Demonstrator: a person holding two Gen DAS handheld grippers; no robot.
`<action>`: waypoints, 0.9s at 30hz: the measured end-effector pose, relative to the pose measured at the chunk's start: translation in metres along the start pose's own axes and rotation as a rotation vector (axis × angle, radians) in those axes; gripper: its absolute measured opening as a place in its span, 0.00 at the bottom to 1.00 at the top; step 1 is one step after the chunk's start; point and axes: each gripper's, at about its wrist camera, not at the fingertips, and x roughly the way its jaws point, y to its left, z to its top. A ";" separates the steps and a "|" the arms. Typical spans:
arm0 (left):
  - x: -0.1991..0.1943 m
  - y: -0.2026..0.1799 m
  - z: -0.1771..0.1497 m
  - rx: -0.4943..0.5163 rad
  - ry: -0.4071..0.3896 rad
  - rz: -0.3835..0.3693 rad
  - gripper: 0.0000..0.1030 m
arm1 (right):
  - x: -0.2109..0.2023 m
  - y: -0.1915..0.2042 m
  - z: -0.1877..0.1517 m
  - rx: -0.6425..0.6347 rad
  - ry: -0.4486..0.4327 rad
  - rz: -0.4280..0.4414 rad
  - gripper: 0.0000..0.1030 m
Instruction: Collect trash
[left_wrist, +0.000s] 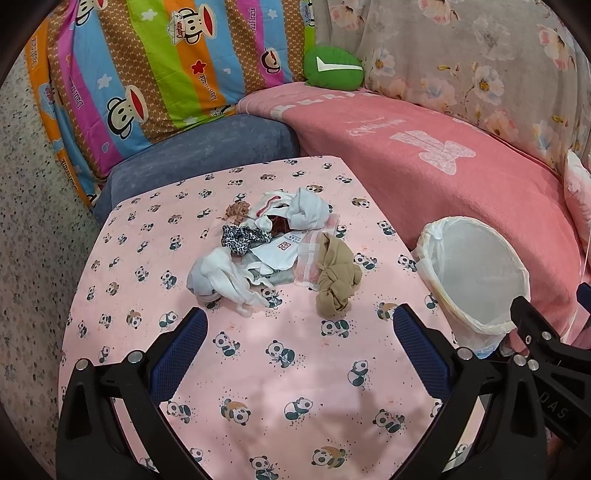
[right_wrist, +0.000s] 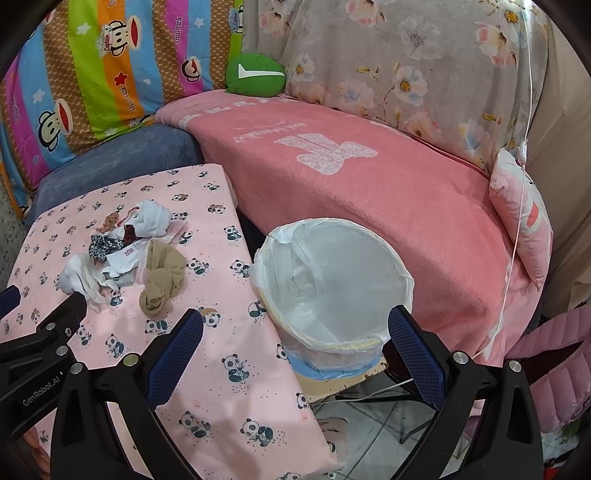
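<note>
A heap of scraps (left_wrist: 273, 247) lies in the middle of the panda-print table (left_wrist: 258, 369): white cloth, a leopard-print piece, a white tag and a knotted tan stocking (left_wrist: 336, 280). My left gripper (left_wrist: 297, 317) hovers open just short of the heap, nothing between its fingers. A bin lined with a white bag (left_wrist: 476, 273) stands off the table's right edge. In the right wrist view my right gripper (right_wrist: 295, 317) is open over the table's right edge, in front of the bin (right_wrist: 332, 280); the heap (right_wrist: 122, 251) and stocking (right_wrist: 162, 280) lie to its left.
A sofa under a pink blanket (left_wrist: 424, 177) wraps the far side and right, with a striped cartoon quilt (left_wrist: 147, 74), a green cushion (left_wrist: 332, 66) and a floral throw (right_wrist: 406, 74). A pink pillow (right_wrist: 524, 221) lies far right. Cables (right_wrist: 369, 395) cross the tiled floor below the bin.
</note>
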 end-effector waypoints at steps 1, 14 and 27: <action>0.001 0.000 0.000 0.000 0.000 -0.001 0.93 | 0.000 0.000 0.000 0.000 0.000 0.000 0.95; 0.004 -0.003 0.001 0.007 -0.009 -0.007 0.93 | 0.005 -0.001 -0.001 0.005 0.002 -0.006 0.95; 0.003 -0.003 0.002 -0.002 -0.017 -0.013 0.93 | 0.002 0.000 0.000 0.004 -0.004 -0.009 0.95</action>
